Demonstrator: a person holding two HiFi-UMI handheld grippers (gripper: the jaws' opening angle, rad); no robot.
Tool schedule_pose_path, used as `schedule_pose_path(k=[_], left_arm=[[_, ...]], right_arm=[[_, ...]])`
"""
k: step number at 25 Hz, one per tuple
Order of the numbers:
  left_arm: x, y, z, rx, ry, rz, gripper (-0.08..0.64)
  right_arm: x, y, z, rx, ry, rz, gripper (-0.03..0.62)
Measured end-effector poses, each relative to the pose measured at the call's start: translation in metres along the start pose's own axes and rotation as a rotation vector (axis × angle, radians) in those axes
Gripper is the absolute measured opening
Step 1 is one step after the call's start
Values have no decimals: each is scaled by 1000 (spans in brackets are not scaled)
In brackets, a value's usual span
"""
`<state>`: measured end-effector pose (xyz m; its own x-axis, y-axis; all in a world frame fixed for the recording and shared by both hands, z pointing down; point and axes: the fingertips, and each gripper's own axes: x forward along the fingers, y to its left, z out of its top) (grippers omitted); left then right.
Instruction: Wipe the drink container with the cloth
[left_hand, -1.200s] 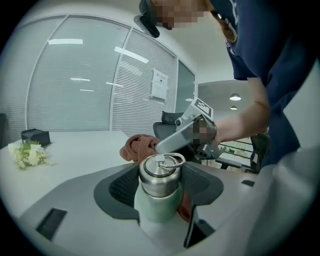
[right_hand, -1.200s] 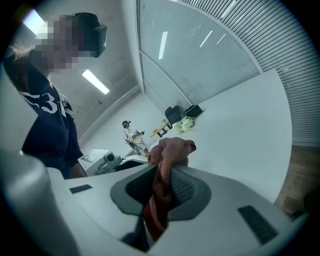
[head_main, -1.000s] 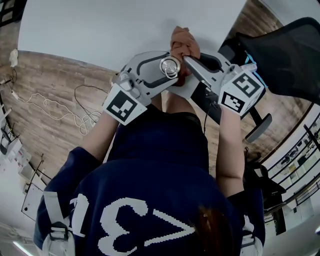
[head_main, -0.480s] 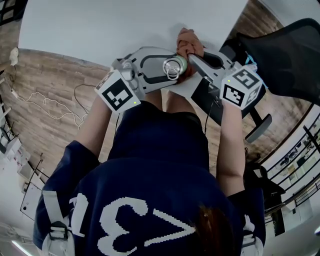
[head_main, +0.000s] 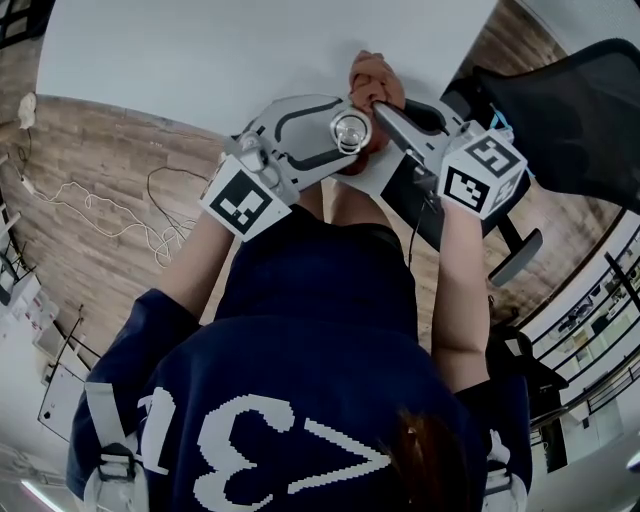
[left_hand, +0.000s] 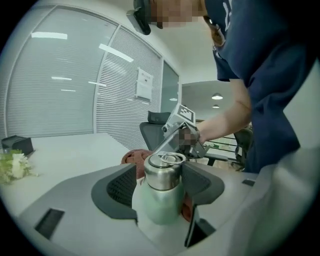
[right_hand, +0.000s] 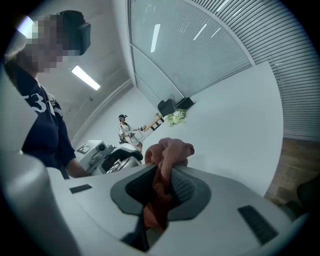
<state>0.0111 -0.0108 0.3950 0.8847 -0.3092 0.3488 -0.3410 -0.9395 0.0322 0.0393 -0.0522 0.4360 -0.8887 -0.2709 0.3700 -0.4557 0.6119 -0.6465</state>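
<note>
Bottle (head_main: 352, 130), clamped in your left gripper (left_hand: 161, 175) above the table's (head_main: 200, 50) near edge, has tipped back upright against the cloth (right_hand: 167, 152) pinched in your right gripper (right_hand: 161, 192); wiping looks mid-stroke.

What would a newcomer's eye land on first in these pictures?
The pale green bottle with a steel cap, clamped in the left gripper at the edge of the white table. Right beside it, the reddish cloth bunched in the right gripper.
</note>
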Motion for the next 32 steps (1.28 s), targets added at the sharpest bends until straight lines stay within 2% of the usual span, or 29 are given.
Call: schedule_pose_path(k=[2,4,6,7,8,13,16,20,22,25,29,32], left_arm=[[0,1,-1,-32,-1,41,281],[2,-2,-3,-43,-1,44,288],[2,-9,-3,-40,-11,17,285],[2,-12,-3,-37,-16,-1,236],[1,-13,-4,-33,-21,-18,236],[-1,-16,-4,-4,-34,-99,235],[-1,-15,-5,12,-51,-163,235],[-2,-18,-6,12,-46,-208,235],[-1,-20,-5,19,-43,-218,235],[-1,-20,-6,22,-40,-215,235],[-1,-18,-9,17,-22,-206,235],[-2,-19,-6,17,-34,-189,236]], right_arm=[[-2,-2,-2,8,3,-5,72],[-4,-1,-4,21,9,4,71],[-6,1,-7,38,17,18,71],[-6,0,-9,39,26,19,72],[-5,-3,-12,35,42,9,72],[3,-30,-42,-3,173,-92,72],[3,-23,-31,6,165,-39,72],[1,18,6,-7,104,130,72],[5,33,17,-41,107,175,72],[20,22,8,-94,178,148,72],[32,-5,-3,-49,212,131,72],[36,-22,-19,-70,297,98,71]])
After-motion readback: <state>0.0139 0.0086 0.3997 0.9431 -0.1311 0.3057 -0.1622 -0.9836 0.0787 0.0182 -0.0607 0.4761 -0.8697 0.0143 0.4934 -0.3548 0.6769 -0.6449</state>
